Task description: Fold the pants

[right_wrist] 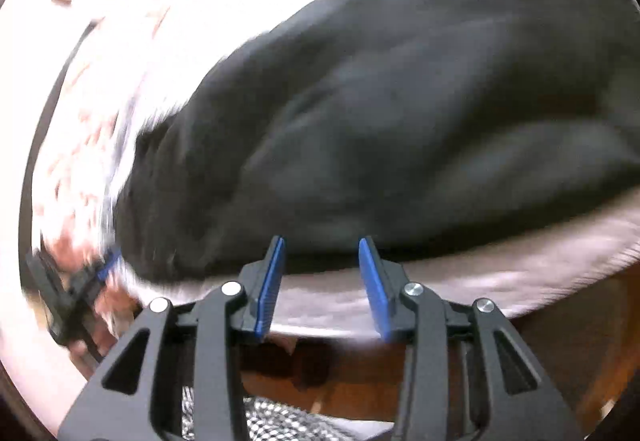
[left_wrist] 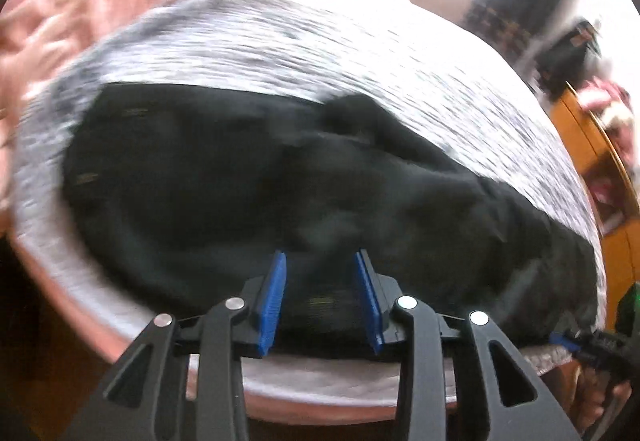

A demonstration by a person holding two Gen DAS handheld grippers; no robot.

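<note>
One pair of black pants (left_wrist: 248, 181), one speckled grey blanket (left_wrist: 320, 41), and two tools: left tool (left_wrist: 320, 265), right tool (right_wrist: 322, 251).

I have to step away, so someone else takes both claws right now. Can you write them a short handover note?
Left claw: open, at the near edge of the black pants, nothing gripped.
Right claw: open, at the near edge of the same pants, holding nothing.
Pants: spread out and rumpled on the grey-patterned bed cover, along its near edge.
Done: pants laid out; no neat fold visible.
Left: grip the near edge with both claws, fold the pants over, smooth them. Both views are blurred, so details are uncertain.
</note>
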